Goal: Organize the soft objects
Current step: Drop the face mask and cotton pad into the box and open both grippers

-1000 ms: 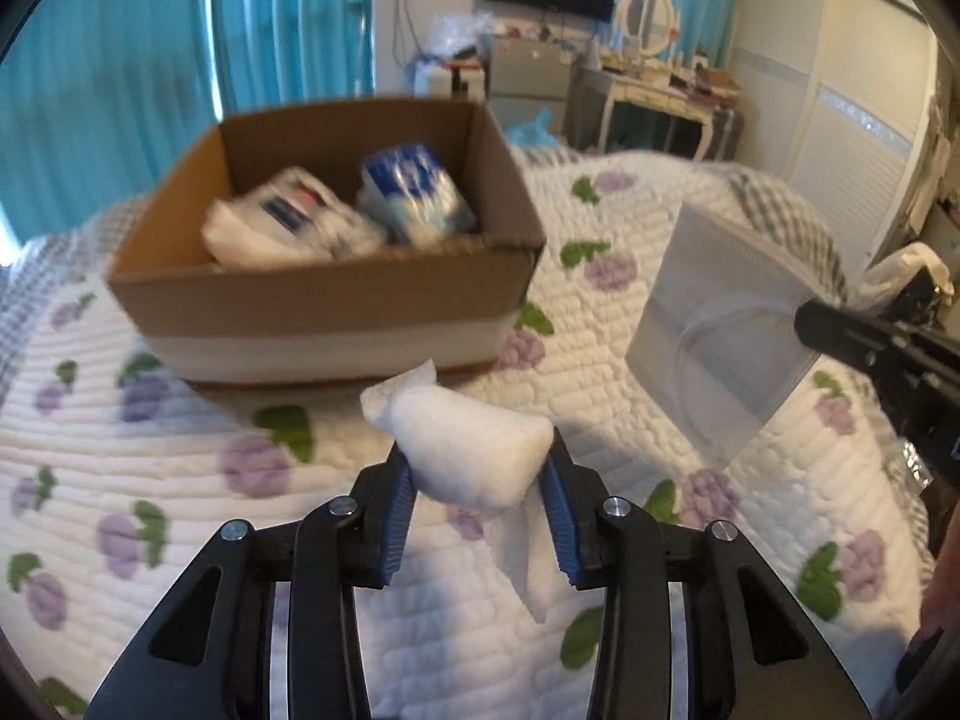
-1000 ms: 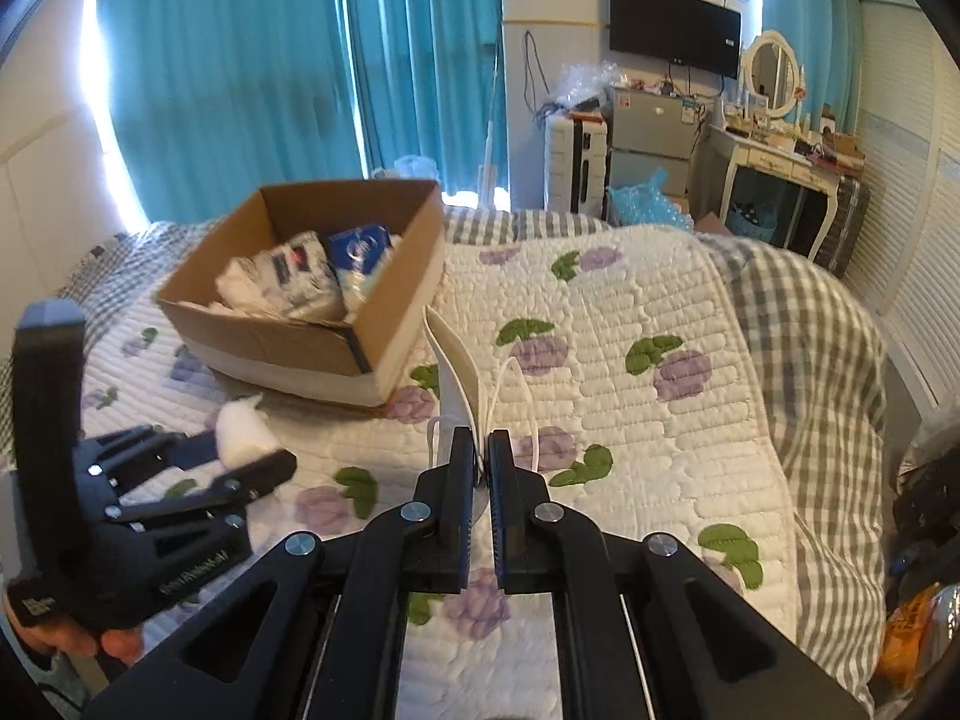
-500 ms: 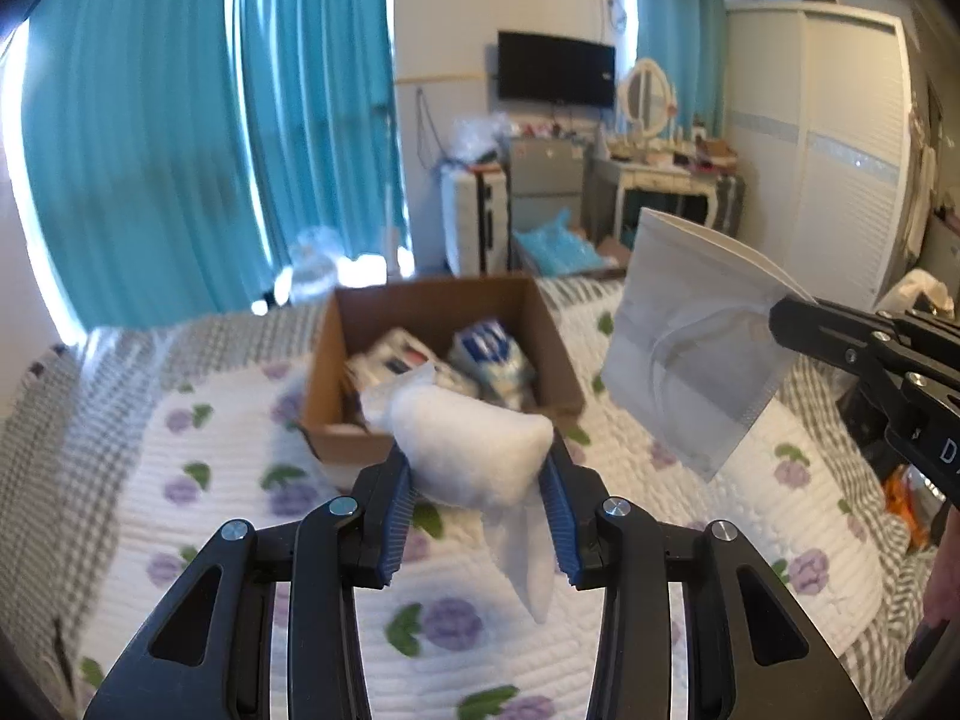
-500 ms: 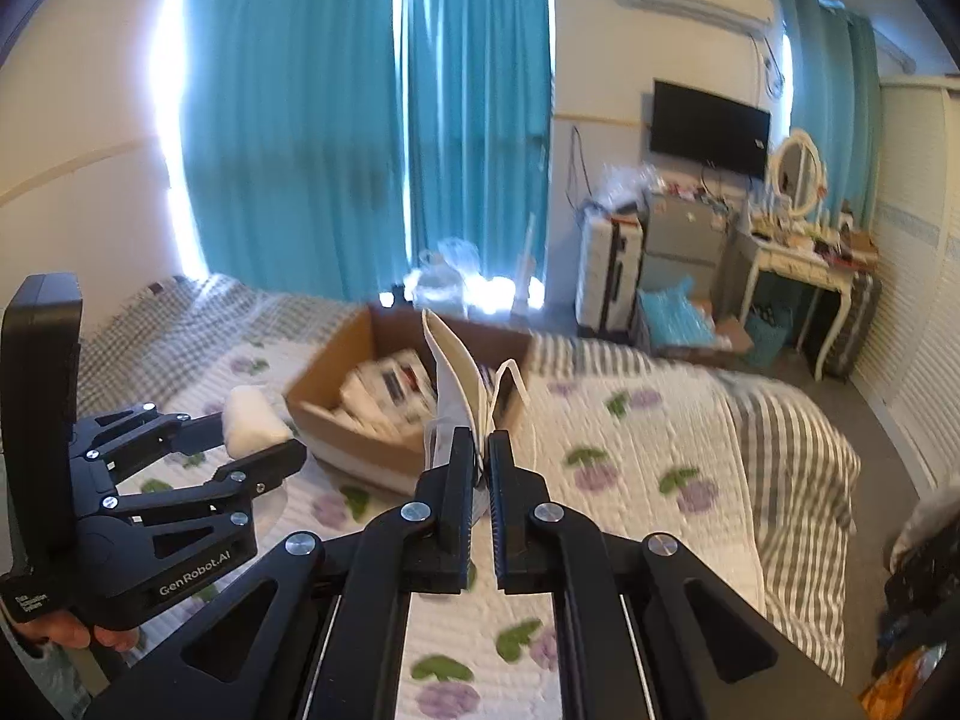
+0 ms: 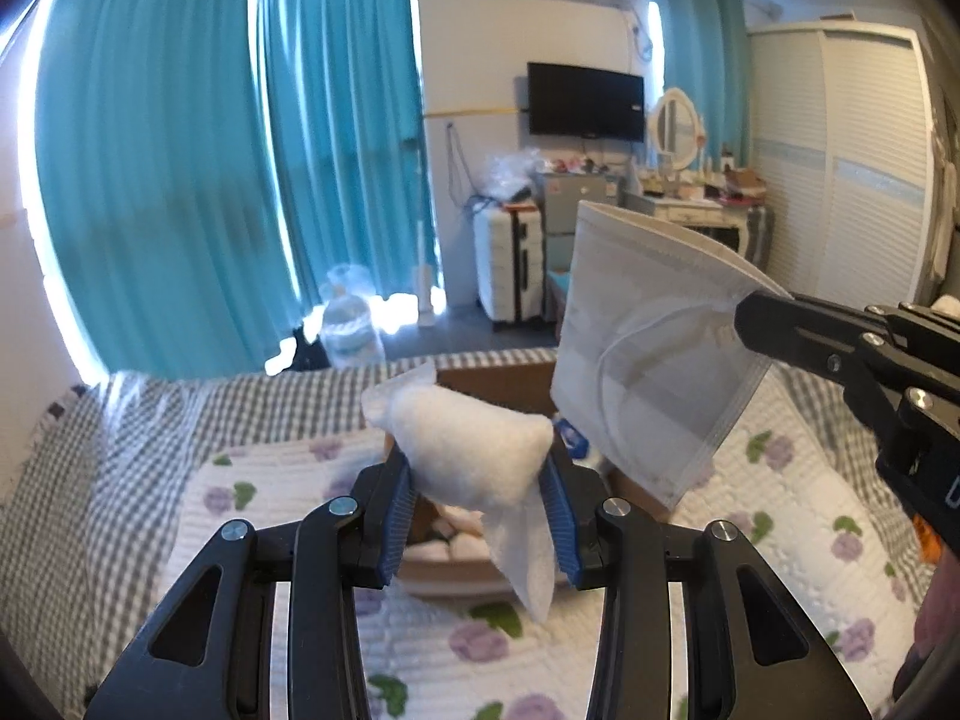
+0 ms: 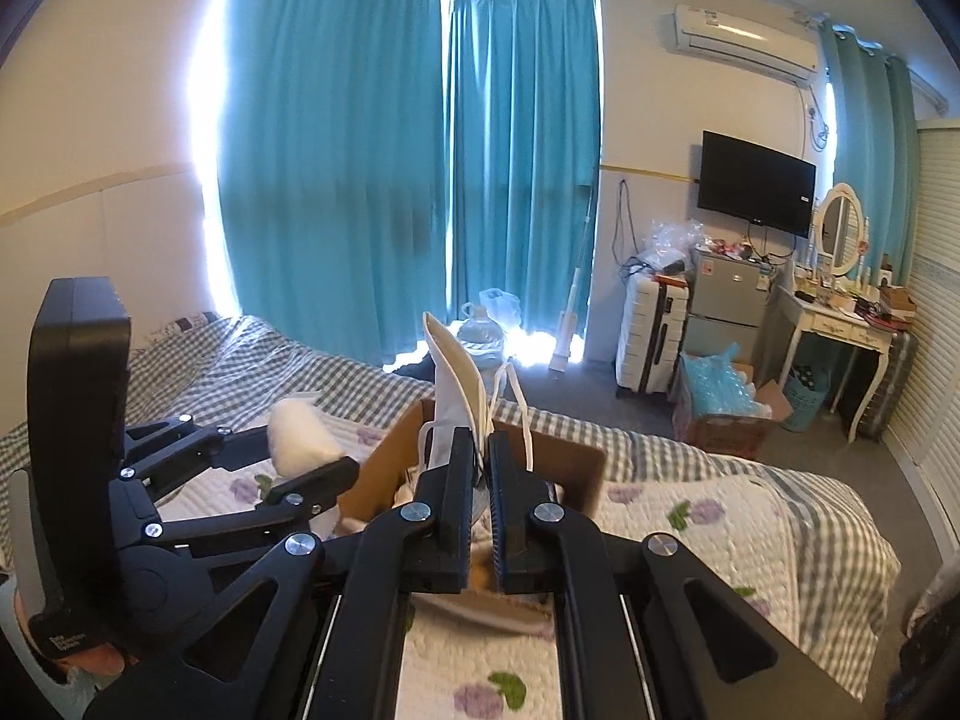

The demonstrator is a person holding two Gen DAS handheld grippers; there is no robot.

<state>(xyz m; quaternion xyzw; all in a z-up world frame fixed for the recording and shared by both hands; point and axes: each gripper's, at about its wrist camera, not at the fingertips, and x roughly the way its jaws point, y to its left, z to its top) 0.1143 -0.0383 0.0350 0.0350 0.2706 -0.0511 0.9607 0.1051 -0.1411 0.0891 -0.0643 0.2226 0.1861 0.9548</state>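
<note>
1. The left gripper [image 5: 480, 510] is clamped on a small white cotton pouch [image 5: 474, 450], its blue-lined pads pressing the puffy, fibrous filling from both sides while a flat sealed tail of thin material hangs below the jaws.

2. The right gripper [image 6: 477, 468] is clenched tight on a folded white face mask [image 6: 453, 384], pinched at one edge so the flat, layered sheet stands up edge-on and its elastic ear loops arc free beside the fingers.

3. Both items are carried clear of the bed, apparently so they can be lowered into the open cardboard box [image 6: 516, 438] that sits just beyond and below the jaws; an edge pinch suits the limp mask, a side squeeze the springy pouch.

4. Inside the box, pale soft packets are partly visible behind the jaws; what they are cannot be told.

5. The box rests on a white quilted bedspread [image 5: 780, 510] stitched with purple flowers and green leaves, laid over a grey checked sheet [image 5: 90, 480]. Teal curtains [image 6: 360, 150] hang behind.
</note>
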